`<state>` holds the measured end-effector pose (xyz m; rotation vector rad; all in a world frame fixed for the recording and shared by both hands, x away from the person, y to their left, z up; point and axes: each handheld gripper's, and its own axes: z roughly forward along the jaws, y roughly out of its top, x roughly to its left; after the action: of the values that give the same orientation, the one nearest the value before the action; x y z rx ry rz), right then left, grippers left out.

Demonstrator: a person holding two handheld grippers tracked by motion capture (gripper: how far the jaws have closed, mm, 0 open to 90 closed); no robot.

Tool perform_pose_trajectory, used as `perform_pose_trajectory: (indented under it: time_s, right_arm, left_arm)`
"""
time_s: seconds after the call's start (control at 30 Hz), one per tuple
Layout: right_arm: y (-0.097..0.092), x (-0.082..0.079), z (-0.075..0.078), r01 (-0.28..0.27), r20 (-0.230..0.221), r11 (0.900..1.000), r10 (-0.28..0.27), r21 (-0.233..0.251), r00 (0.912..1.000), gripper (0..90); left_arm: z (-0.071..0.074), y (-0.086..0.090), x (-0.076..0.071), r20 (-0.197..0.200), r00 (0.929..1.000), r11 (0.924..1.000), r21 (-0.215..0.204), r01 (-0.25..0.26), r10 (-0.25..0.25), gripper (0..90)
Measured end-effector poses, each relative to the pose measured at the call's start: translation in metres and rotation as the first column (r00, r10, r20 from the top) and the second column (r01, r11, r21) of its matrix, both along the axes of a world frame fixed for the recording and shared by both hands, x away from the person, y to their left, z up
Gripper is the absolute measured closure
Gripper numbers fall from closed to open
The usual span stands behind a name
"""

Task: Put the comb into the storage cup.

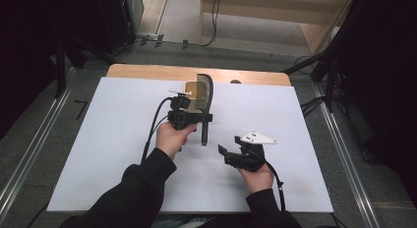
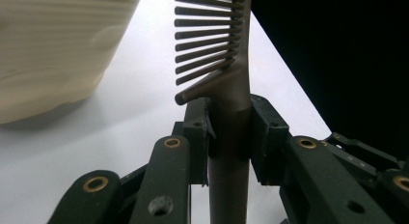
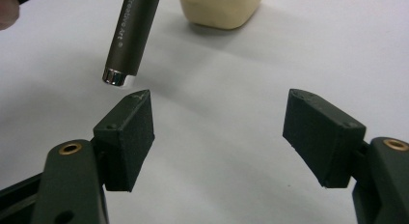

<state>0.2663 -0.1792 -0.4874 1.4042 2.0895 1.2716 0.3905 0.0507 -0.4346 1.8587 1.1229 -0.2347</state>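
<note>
In left gripper (image 2: 230,137): grey comb (image 2: 226,64) (wide-toothed)

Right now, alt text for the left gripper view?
The left gripper has its jaws shut on the handle of a dark wide-tooth comb, whose teeth point left. A cream bowl sits on the white table at upper left.
</note>
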Motion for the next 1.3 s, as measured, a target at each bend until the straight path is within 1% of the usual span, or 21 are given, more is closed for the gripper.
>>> perform_pose_trajectory:
  time_s: [0.03, 0.07, 0.13, 0.2, 0.27, 0.33, 0.43, 0.53, 0.7, 0.87, 0.97, 1.07, 1.1, 1.17, 1.23, 1.3]
  right_arm:
    - [-0.001, 0.001, 0.0, -0.007, -0.01, 0.9999, 0.007, 0.014, 0.9999, 23.6]
    - [-0.003, 0.001, -0.001, -0.012, -0.009, 0.9997, 0.012, 0.022, 0.9999, 23.6]
    - [-0.005, 0.001, -0.001, -0.017, -0.008, 0.9997, 0.017, 0.016, 0.9998, 23.6]
    - [-0.007, 0.001, 0.0, -0.024, -0.005, 0.9994, 0.024, 0.026, 0.9997, 23.6]
    - [-0.01, 0.001, 0.0, -0.022, -0.011, 0.999, 0.022, 0.038, 0.9997, 23.6]
    - [-0.013, 0.001, -0.001, -0.029, -0.017, 0.9983, 0.03, 0.051, 0.9994, 23.6]
    - [-0.016, 0.002, -0.002, -0.034, -0.021, 0.9977, 0.035, 0.06, 0.9992, 23.6]
    - [-0.018, 0.002, -0.003, -0.034, -0.026, 0.9985, 0.035, 0.042, 0.999, 23.6]
    - [-0.021, 0.002, -0.004, -0.042, -0.026, 0.999, 0.043, 0.014, 0.9987, 23.6]
    - [-0.024, 0.001, -0.004, -0.051, -0.031, 0.9987, 0.051, 0.002, 0.9982, 23.6]
    - [-0.026, -0.002, -0.003, -0.054, -0.035, 0.9985, 0.054, 0.004, 0.9979, 23.6]
    - [-0.03, -0.004, -0.001, -0.056, -0.038, 0.9985, 0.055, -0.001, 0.9977, 23.6]
    - [-0.031, -0.004, -0.001, -0.056, -0.039, 0.9984, 0.056, 0.001, 0.9977, 23.6]
    - [-0.033, -0.006, 0.001, -0.047, -0.04, 0.9989, 0.046, -0.009, 0.9981, 23.7]
    - [-0.034, -0.006, 0.001, -0.05, -0.041, 0.9987, 0.05, -0.009, 0.9979, 23.7]
    - [-0.036, -0.006, 0.001, -0.058, -0.045, 0.9982, 0.057, -0.019, 0.9974, 23.7]
  left_arm:
    - [0.0, 0.001, 0.0, -0.006, 1.0, 0.9999, -0.012, 0.0, 0.0, 72.7]
    - [0.0, 0.002, 0.001, -0.013, 0.9999, 0.9998, -0.02, 0.001, -0.001, 72.7]
    - [0.001, 0.004, 0.0, 0.001, 1.0, 1.0, -0.008, 0.0, 0.0, 72.7]
    - [0.003, 0.005, 0.0, 0.002, 1.0, 0.9999, -0.011, -0.001, 0.001, 72.7]
    - [0.004, 0.006, 0.0, 0.008, 1.0, 1.0, -0.008, 0.0, 0.0, 72.7]
    - [0.005, 0.007, 0.0, 0.012, 0.9999, 0.9999, -0.014, -0.005, 0.005, 72.7]
    - [0.007, 0.009, 0.001, 0.014, 0.9999, 0.9999, -0.016, -0.006, 0.006, 72.7]
    - [0.009, 0.011, 0.002, 0.012, 0.9999, 0.9998, -0.022, -0.004, 0.005, 72.7]
    - [0.013, 0.013, 0.003, 0.021, 0.9998, 0.9999, -0.014, 0.003, -0.002, 72.7]
    - [0.015, 0.017, 0.004, 0.028, 0.9996, 1.0, -0.008, -0.003, 0.004, 72.7]
    - [0.017, 0.019, 0.005, 0.032, 0.9995, 0.9999, -0.009, -0.005, 0.005, 72.7]
    - [0.019, 0.021, 0.005, 0.048, 0.9988, 0.9998, 0.017, 0.002, -0.003, 72.7]
    - [0.021, 0.021, 0.005, 0.051, 0.9987, 0.9998, 0.018, 0.005, -0.006, 72.7]
    - [0.023, 0.023, 0.006, 0.054, 0.9985, 0.9998, 0.018, 0.006, -0.007, 72.7]
    - [0.026, 0.024, 0.006, 0.059, 0.9982, 0.9997, 0.021, 0.012, -0.013, 72.7]
    - [0.028, 0.025, 0.006, 0.063, 0.9979, 0.9996, 0.022, 0.016, -0.017, 72.7]
